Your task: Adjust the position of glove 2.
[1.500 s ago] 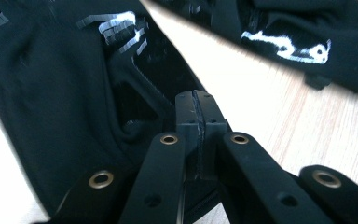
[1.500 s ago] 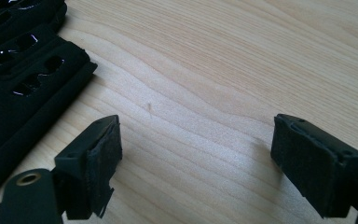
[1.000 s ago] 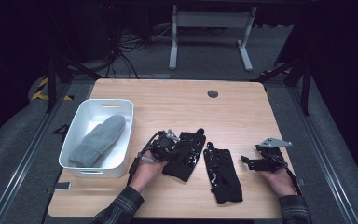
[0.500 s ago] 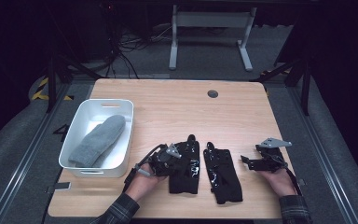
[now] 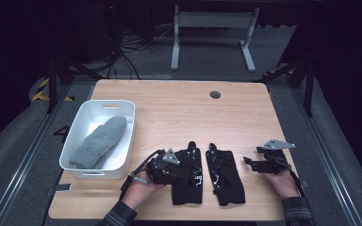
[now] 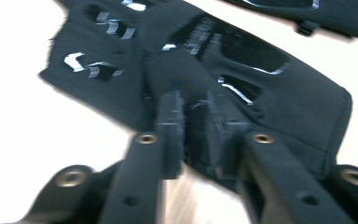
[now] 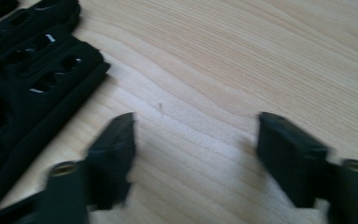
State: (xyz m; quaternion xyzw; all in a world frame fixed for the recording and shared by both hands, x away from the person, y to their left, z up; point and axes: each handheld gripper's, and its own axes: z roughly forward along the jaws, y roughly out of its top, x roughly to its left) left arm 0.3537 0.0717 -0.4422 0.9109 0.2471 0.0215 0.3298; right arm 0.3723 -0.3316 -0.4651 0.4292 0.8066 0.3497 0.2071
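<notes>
Left gripper [image 6: 193, 121]: jaws pinched on left black glove [image 5: 188, 175], beside white bin [image 5: 122, 141]. Right gripper [image 7: 196, 144]: jaws spread, bare table [image 5: 179, 108] beneath, right of second glove [image 5: 224, 173].

Mitten [image 5: 99, 141] in bin [image 5: 122, 143] at left; 2 gloves [image 5: 187, 174] [image 5: 224, 175] side by side right of it.
</notes>
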